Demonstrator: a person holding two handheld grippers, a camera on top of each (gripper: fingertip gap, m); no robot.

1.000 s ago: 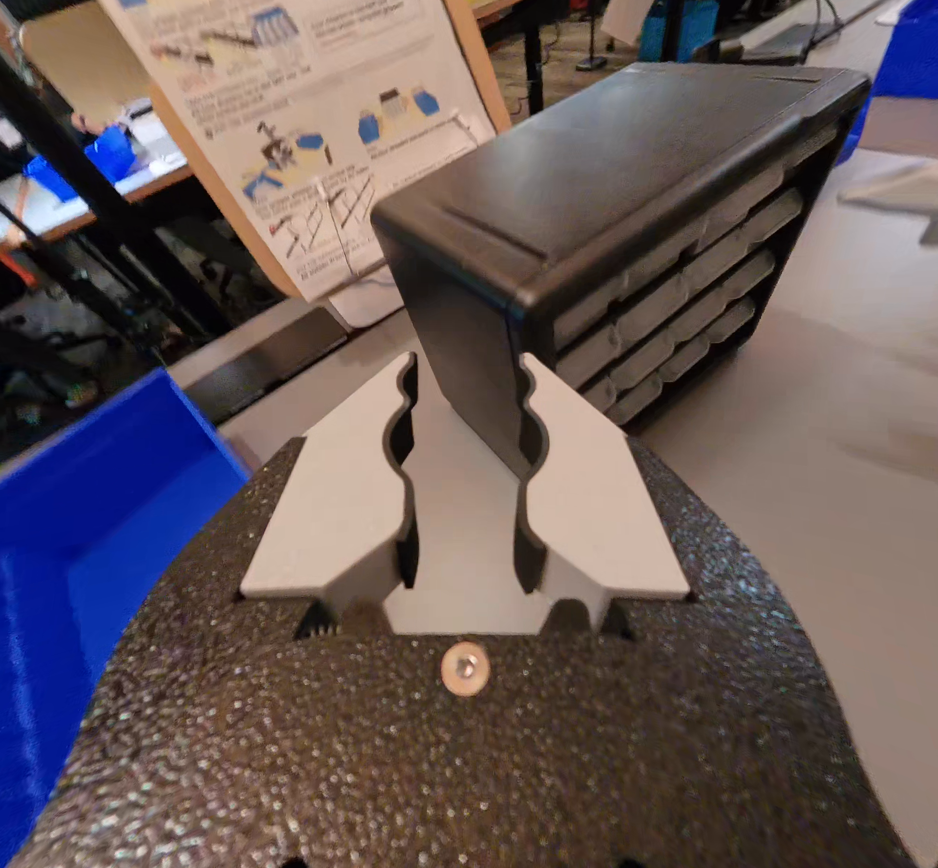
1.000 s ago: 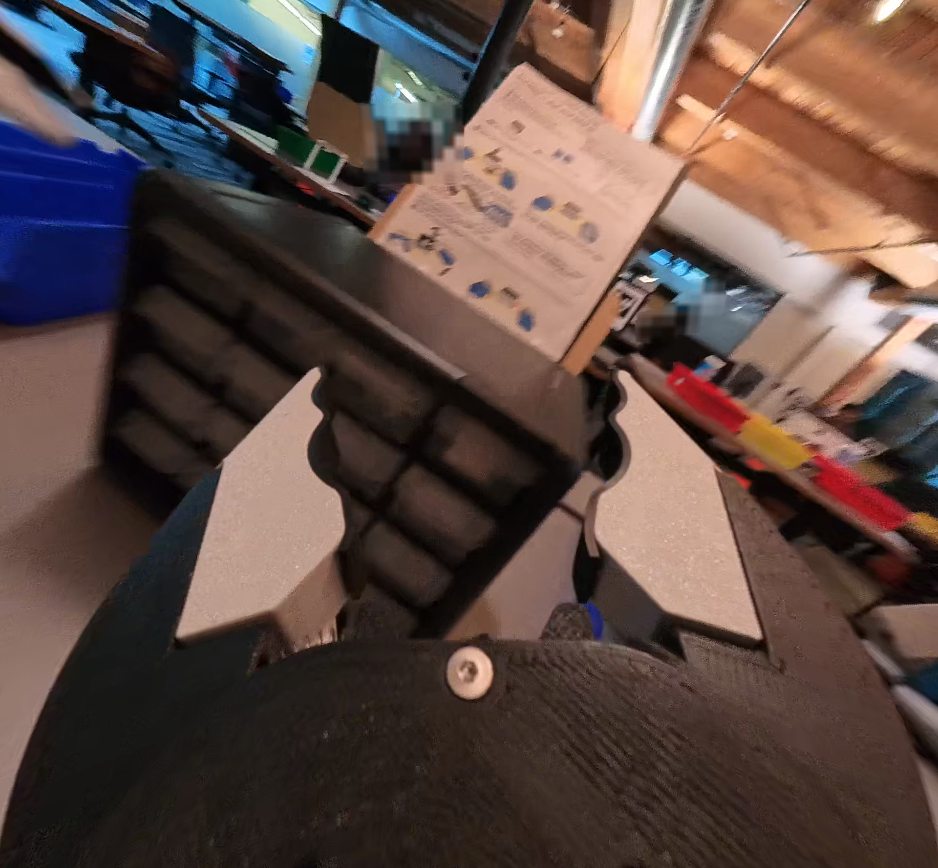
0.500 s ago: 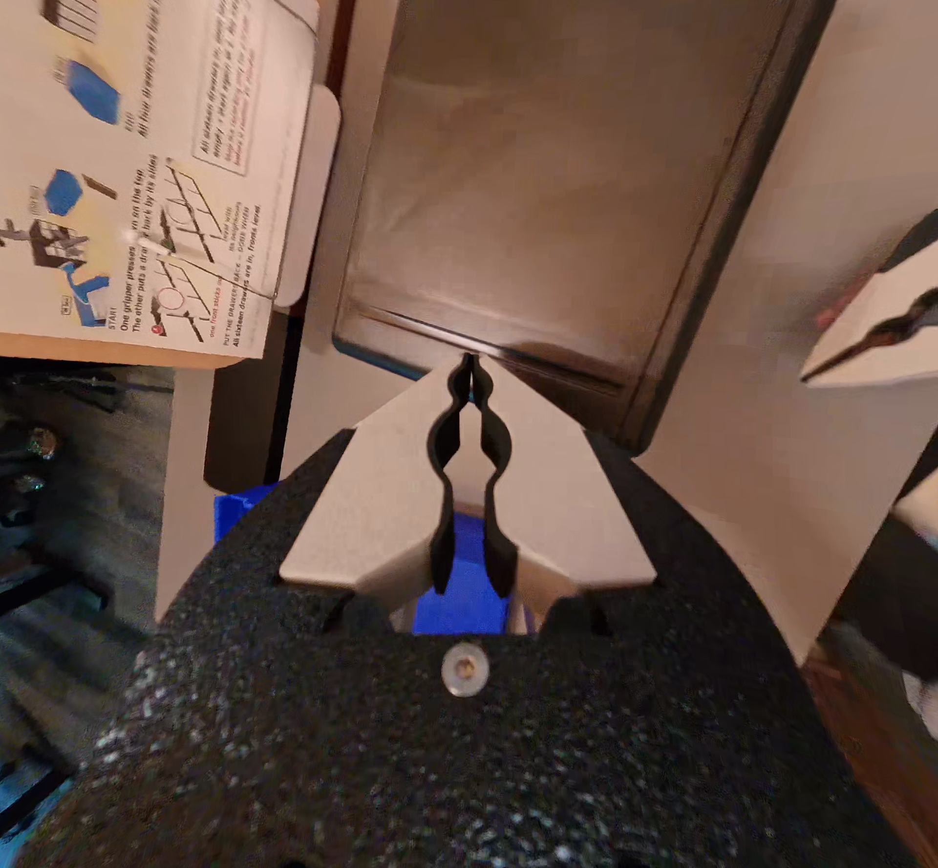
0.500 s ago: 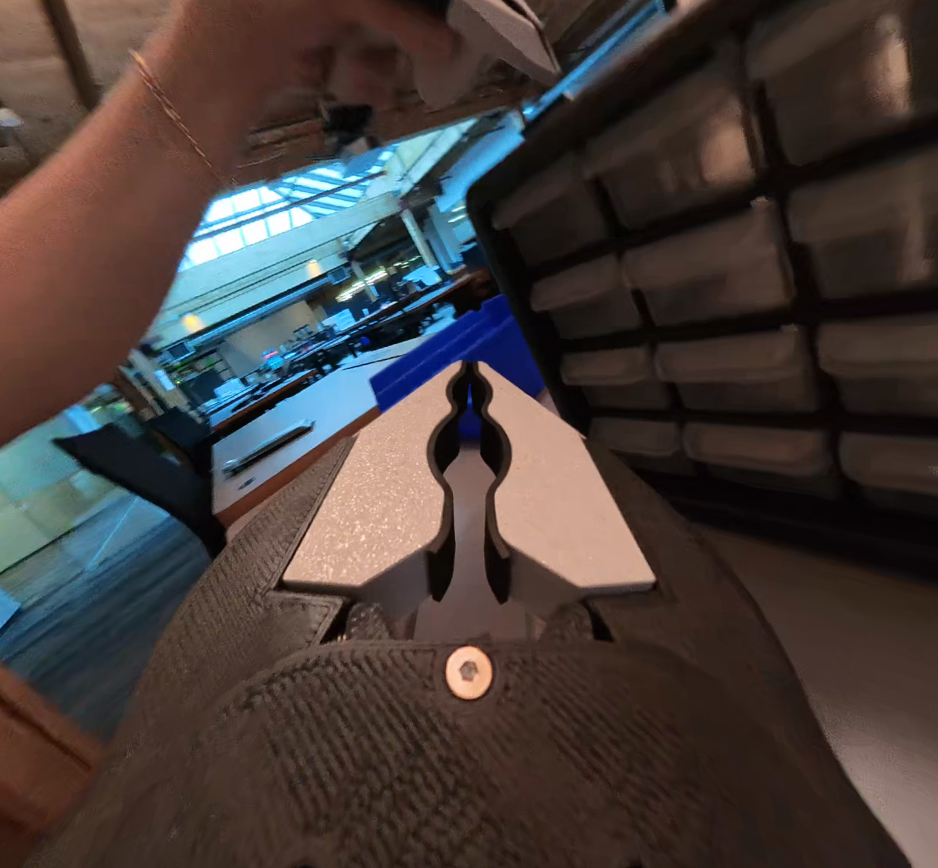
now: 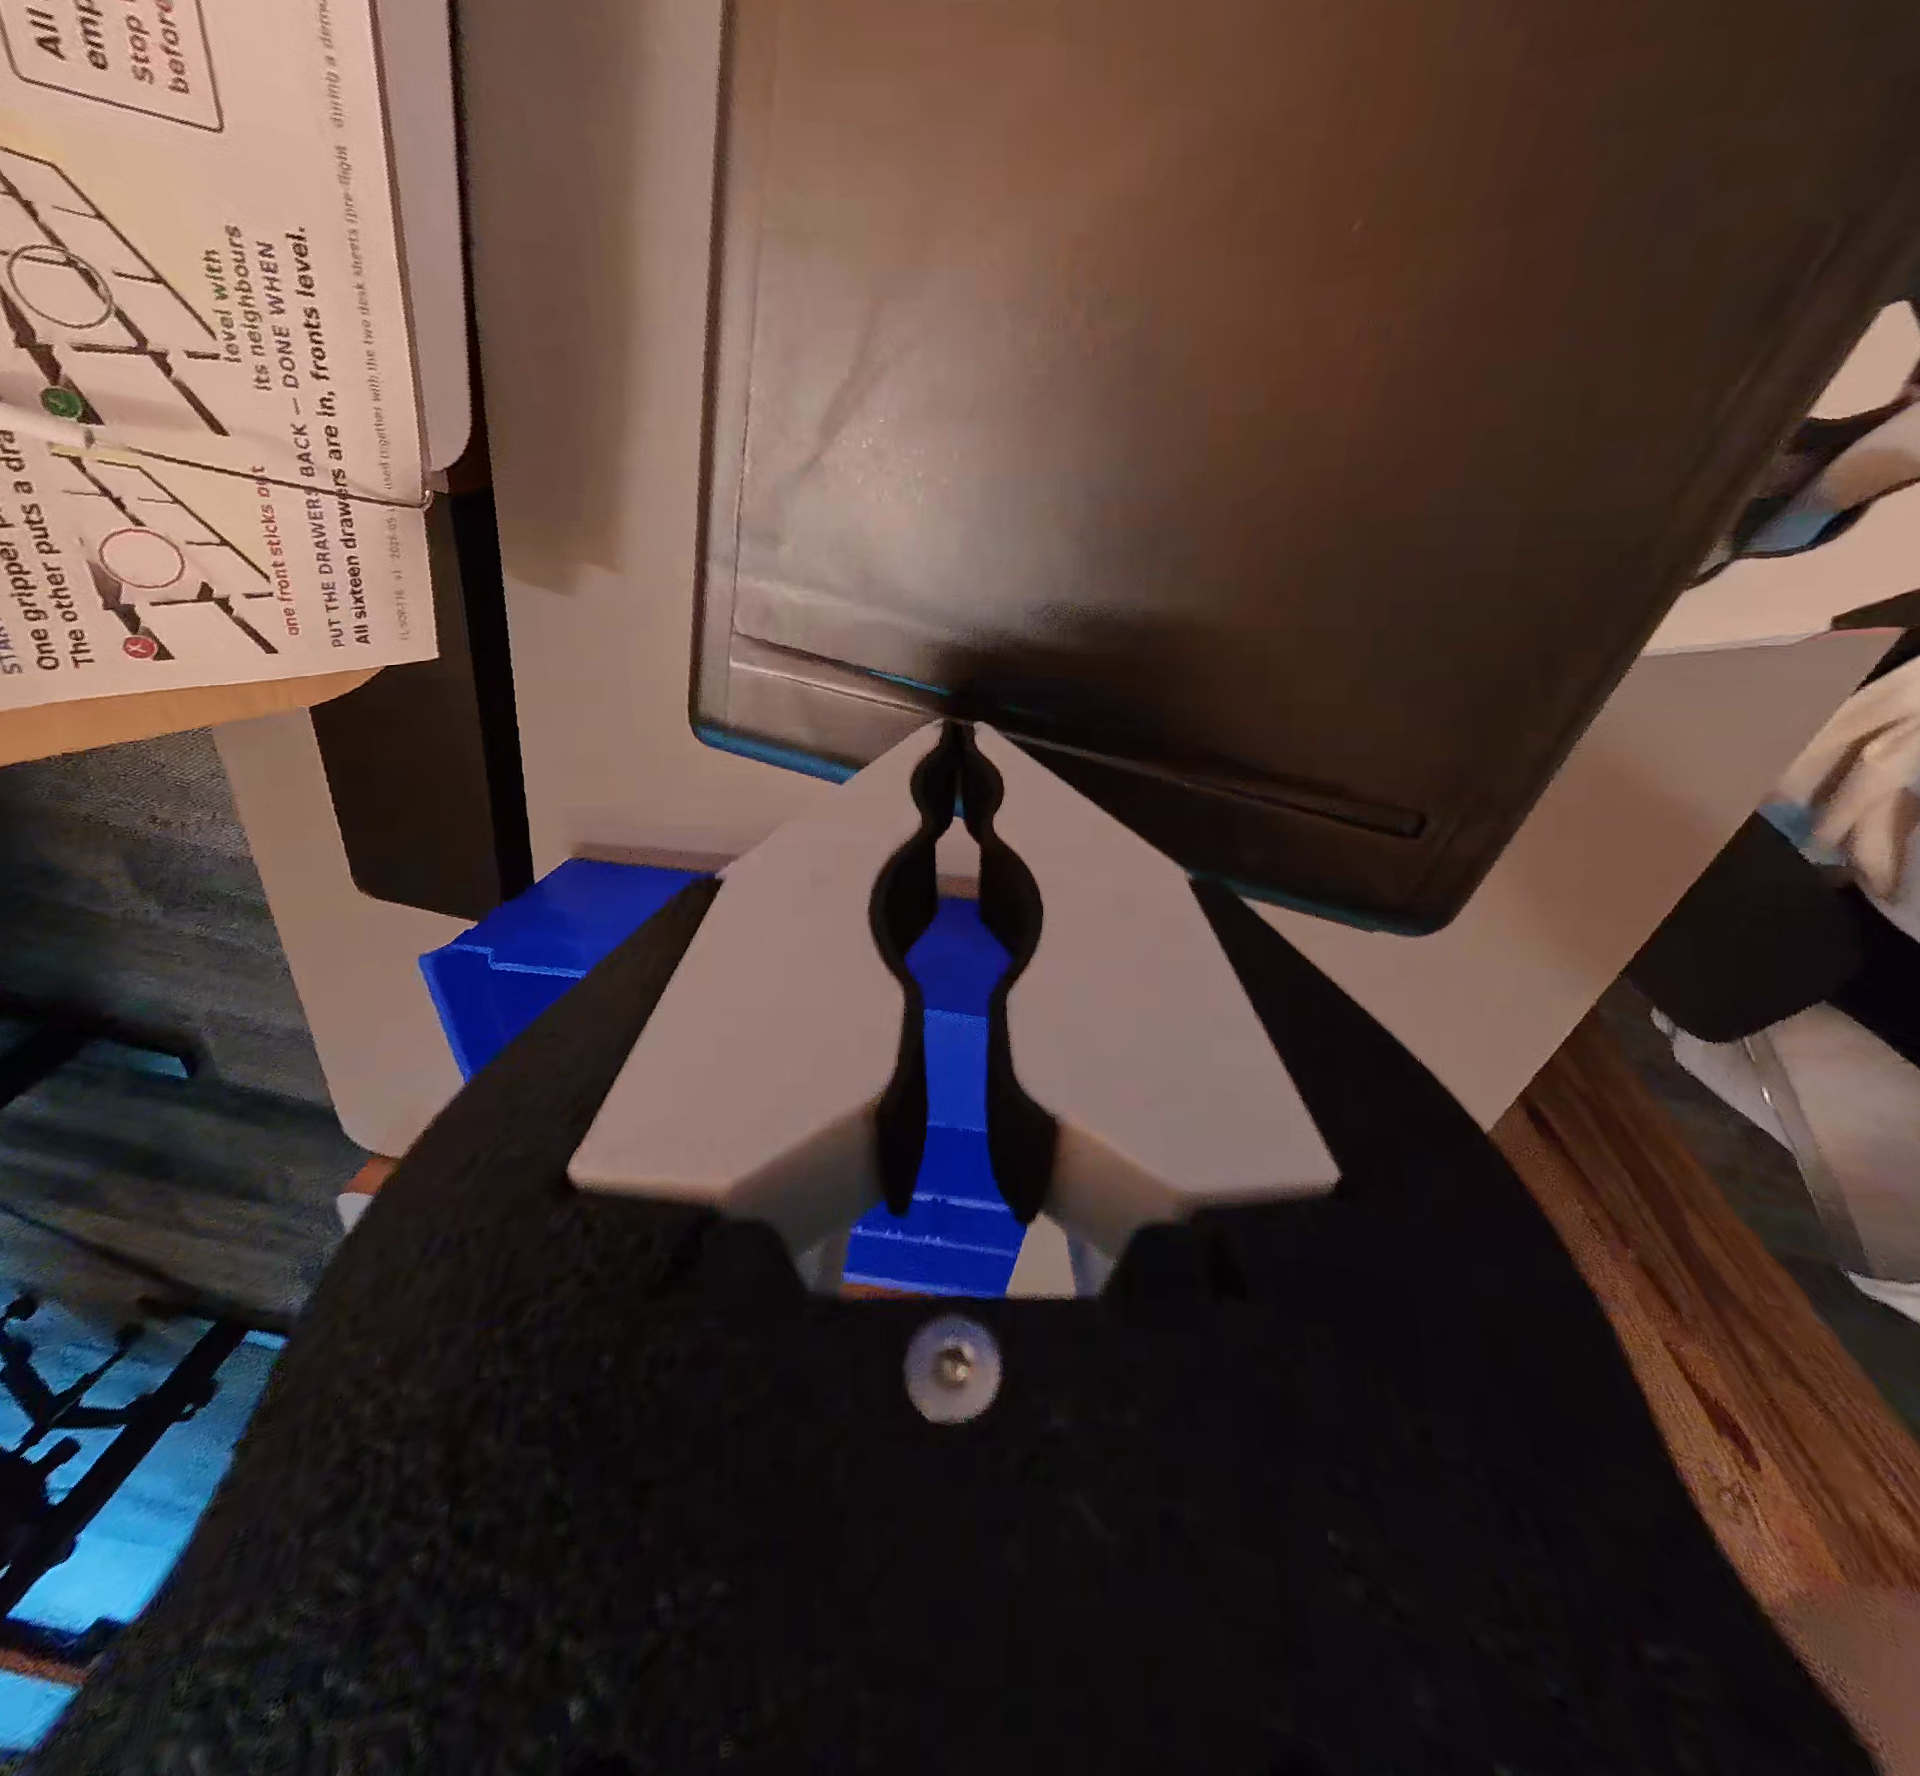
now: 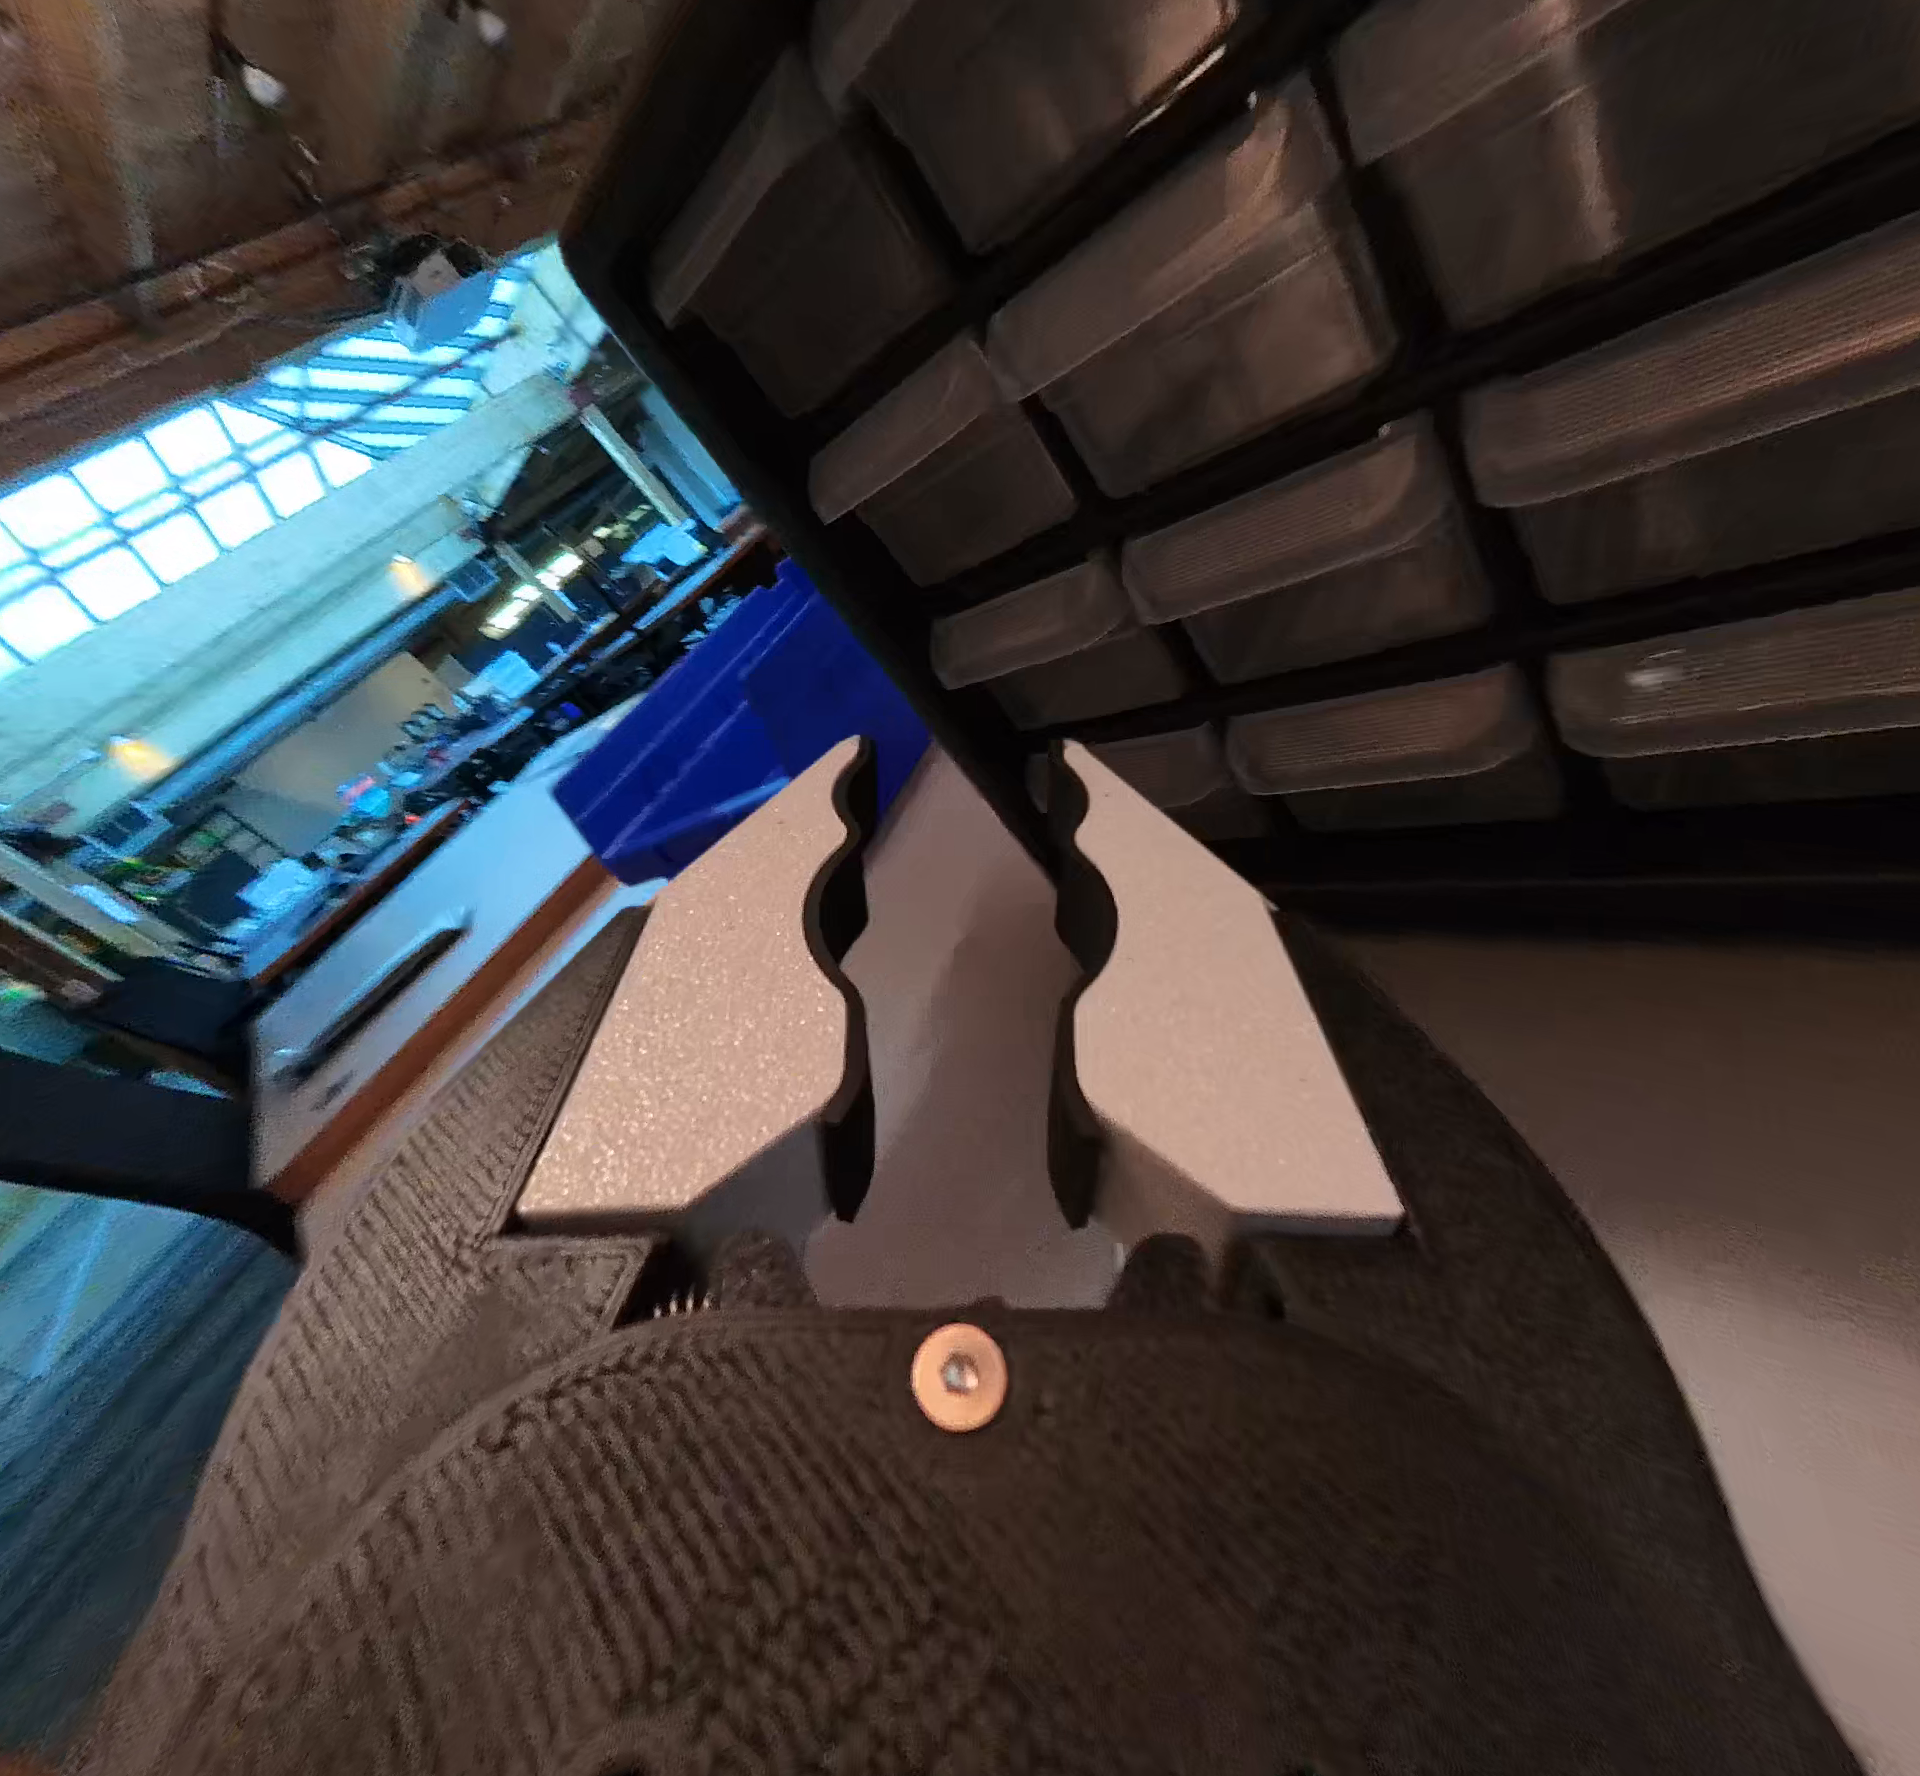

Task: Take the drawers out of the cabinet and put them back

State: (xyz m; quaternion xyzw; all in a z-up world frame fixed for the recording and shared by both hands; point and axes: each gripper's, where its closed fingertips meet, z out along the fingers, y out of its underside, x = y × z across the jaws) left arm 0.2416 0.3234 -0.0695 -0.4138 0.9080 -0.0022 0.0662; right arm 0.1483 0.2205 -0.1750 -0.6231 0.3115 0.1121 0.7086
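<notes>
At the far left of the left wrist view a white instruction sheet (image 5: 197,272) leans beside the grey table (image 5: 582,220), and one blue bin (image 5: 540,957) sits below, near the table edge. To the right of the sheet stands the black cabinet (image 5: 1247,324), seen from above; it is one single cabinet. The left gripper (image 5: 957,739) has its two fingers closed together with nothing between them, and the tips touch or almost touch the near top edge of the cabinet; I think it presses there to keep the cabinet steady. In the right wrist view, a blue bin (image 6: 727,770) is at the left, then the right gripper (image 6: 956,770), whose fingers stand apart and hold nothing, close to the lower left corner of the cabinet front (image 6: 790,521). The drawers (image 6: 1299,573) all look pushed in; I count four rows and at least three columns, and the rest is cut off by the frame. They seem to be thin clear plastic, so probably light, stiff and a little slippery. The best place to hold one is likely the small lip on its front, pulling straight out, because the light cabinet may slide or tip without the other gripper on top.
</notes>
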